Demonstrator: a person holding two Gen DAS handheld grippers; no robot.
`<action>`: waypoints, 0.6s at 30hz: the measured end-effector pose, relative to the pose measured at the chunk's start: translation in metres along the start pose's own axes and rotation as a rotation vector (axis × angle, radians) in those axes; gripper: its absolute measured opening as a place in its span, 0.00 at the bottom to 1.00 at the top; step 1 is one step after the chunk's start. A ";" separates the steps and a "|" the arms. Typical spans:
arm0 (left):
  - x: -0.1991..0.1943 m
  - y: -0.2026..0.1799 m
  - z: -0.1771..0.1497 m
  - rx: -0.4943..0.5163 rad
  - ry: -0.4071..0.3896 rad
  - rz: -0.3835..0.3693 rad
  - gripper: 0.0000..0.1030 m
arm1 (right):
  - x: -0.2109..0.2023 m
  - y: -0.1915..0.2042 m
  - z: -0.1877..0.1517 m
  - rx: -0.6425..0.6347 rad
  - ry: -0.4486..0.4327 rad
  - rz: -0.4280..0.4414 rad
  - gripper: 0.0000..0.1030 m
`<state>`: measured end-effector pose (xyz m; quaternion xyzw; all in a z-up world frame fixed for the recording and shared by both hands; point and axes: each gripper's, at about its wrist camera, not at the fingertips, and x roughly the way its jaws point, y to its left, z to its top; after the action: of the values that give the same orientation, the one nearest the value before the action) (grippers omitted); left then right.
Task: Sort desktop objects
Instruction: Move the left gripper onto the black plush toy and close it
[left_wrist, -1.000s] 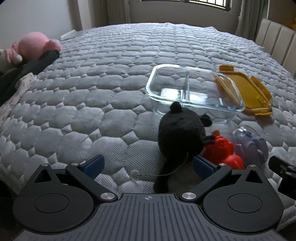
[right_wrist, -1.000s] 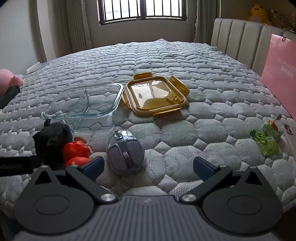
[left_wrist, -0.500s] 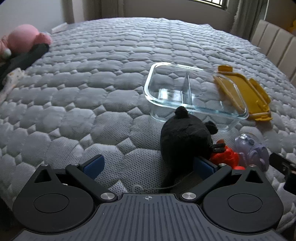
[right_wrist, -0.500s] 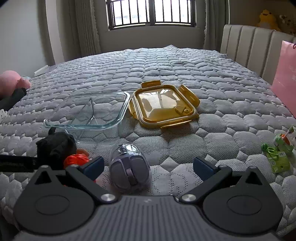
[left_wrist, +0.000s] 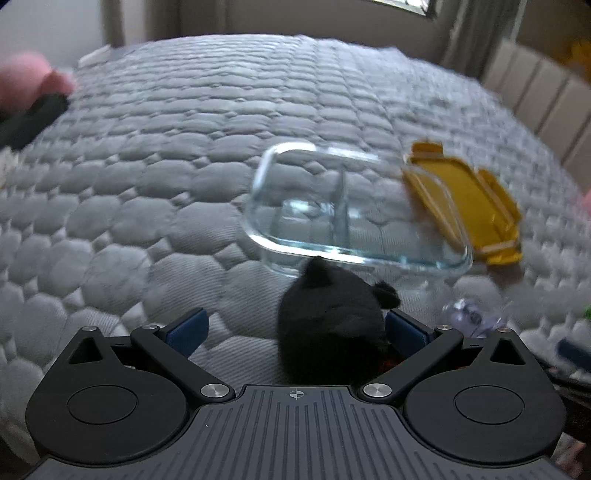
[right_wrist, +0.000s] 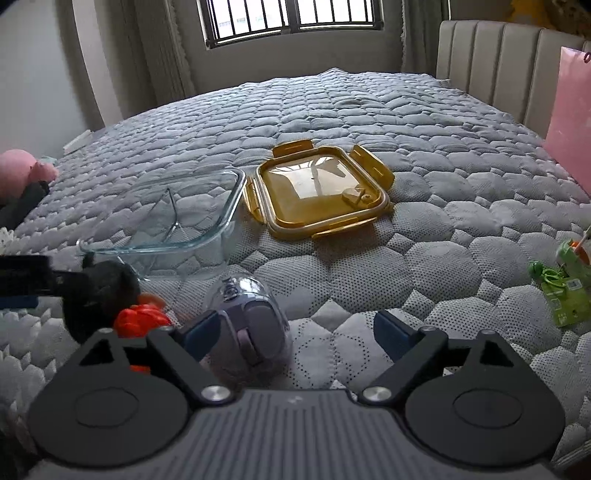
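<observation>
The left gripper (left_wrist: 295, 328), fingers spread wide, brackets the black plush toy (left_wrist: 328, 325), apparently touching its right side; open quilted grey bed (left_wrist: 155, 206) lies leftward. The right gripper (right_wrist: 291, 330), equally spread, frames the lilac capsule toy (right_wrist: 251, 325).

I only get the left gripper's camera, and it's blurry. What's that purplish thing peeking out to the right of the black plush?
Observer: The right wrist view shows it clearly. It is a see-through purple egg-shaped capsule lying on the quilt, inside the open right gripper, close to its left finger.
Visitor: Is anything tucked behind the plush that I can't make out?
Observer: Yes, an orange-red toy sits against the black plush, between it and the capsule.
</observation>
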<state>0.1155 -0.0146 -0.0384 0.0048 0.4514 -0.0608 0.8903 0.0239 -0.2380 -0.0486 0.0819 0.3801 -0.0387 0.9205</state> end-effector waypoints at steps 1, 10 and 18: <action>0.002 -0.006 0.000 0.021 0.003 0.009 1.00 | -0.001 0.000 0.000 -0.001 -0.006 -0.004 0.86; 0.021 -0.029 -0.002 0.099 0.006 0.041 1.00 | 0.002 -0.008 0.002 0.023 -0.019 -0.017 0.87; 0.028 -0.019 -0.007 0.067 0.022 0.016 0.84 | 0.009 -0.007 0.002 0.029 -0.002 -0.012 0.87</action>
<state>0.1238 -0.0356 -0.0642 0.0392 0.4588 -0.0685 0.8850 0.0304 -0.2451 -0.0541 0.0930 0.3788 -0.0498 0.9194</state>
